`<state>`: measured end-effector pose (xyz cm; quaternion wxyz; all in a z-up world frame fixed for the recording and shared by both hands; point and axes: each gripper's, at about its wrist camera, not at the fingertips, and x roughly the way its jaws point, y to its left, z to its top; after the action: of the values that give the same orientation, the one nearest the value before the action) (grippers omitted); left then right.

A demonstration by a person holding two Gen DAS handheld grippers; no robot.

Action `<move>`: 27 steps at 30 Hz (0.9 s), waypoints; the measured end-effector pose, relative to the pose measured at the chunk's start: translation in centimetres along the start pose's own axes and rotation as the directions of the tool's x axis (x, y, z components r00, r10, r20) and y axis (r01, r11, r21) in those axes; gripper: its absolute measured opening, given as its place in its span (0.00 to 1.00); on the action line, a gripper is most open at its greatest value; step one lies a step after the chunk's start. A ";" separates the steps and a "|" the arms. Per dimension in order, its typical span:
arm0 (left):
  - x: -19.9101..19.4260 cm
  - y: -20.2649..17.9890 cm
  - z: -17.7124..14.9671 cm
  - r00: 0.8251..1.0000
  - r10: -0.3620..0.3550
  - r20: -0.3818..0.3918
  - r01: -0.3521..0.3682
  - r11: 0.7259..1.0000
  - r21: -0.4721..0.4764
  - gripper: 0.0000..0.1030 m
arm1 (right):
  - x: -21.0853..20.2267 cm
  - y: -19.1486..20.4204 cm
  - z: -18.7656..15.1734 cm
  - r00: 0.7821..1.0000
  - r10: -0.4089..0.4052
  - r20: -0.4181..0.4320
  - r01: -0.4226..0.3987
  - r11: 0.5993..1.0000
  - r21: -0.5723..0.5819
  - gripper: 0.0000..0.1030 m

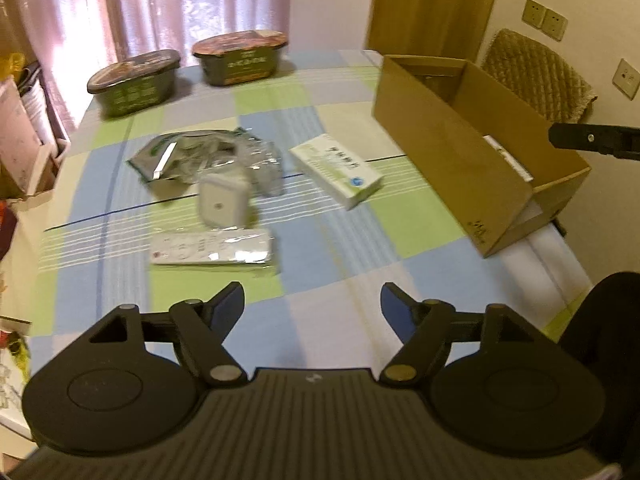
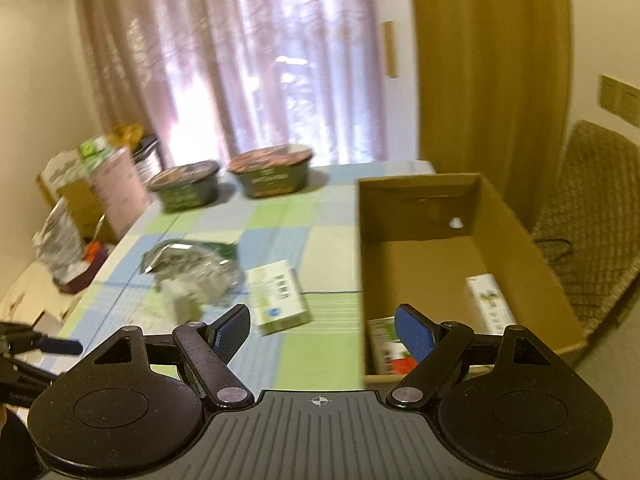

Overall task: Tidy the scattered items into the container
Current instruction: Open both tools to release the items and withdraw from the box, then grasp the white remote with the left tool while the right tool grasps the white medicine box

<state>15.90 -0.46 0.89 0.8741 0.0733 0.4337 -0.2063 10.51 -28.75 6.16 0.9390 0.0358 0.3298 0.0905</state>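
Checked green-and-blue counter (image 1: pixel 344 240) holds a loose crinkly silver foil pouch (image 1: pixel 192 156); both empty claws, left claw (image 1: pixel 312 304) and right claw (image 2: pixel 323 326), gape wide, and foil could slip during pinching.

cardboard box (image 1: pixel 452 152) right of medicine box (image 1: pixel 338 170), bowls (image 1: pixel 240 58) behind

A home dining room: checked tablecloth (image 1: pixel 280 92), pink curtains (image 2: pixel 240 60), padded chair (image 2: pixel 588 216), instant-noodle bowls (image 1: pixel 240 58).
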 end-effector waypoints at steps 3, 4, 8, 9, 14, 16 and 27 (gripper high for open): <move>-0.4 1.0 -0.1 1.000 0.015 0.003 -0.015 0.999 0.038 0.77 | 1.2 1.7 -0.1 1.000 0.022 -0.019 -0.023 0.999 -0.035 0.83; -0.4 1.3 -0.1 1.000 0.019 0.001 -0.019 0.998 0.058 0.79 | 1.6 2.2 -0.2 0.999 0.028 -0.026 -0.029 0.999 -0.045 0.82; 0.3 2.4 -0.1 1.000 0.014 -0.021 -0.011 0.990 0.142 0.86 | 3.6 3.9 -0.3 0.997 0.049 -0.063 -0.055 0.995 -0.086 0.82; 0.7 2.6 0.0 1.000 0.016 -0.027 -0.012 0.986 0.168 0.87 | 4.1 4.3 -0.3 0.996 0.055 -0.074 -0.063 0.993 -0.099 0.82; 2.9 3.4 0.1 0.999 0.005 -0.042 0.008 0.954 0.300 0.89 | 7.5 6.0 0.0 0.989 0.076 -0.127 -0.096 0.982 -0.161 0.82; 4.1 3.6 0.1 0.999 -0.008 -0.039 0.022 0.927 0.374 0.89 | 9.1 6.5 0.2 0.986 0.076 -0.151 -0.104 0.978 -0.183 0.82; 11.8 5.6 1.3 0.991 -0.068 -0.118 0.129 0.748 0.651 0.78 | 17.3 6.4 0.5 0.965 0.037 -0.261 -0.112 0.954 -0.278 0.82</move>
<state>25.57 0.76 -7.89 0.7607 0.3615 0.3743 -0.3880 23.10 -19.10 -3.20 0.8801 -0.1018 0.4283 0.1775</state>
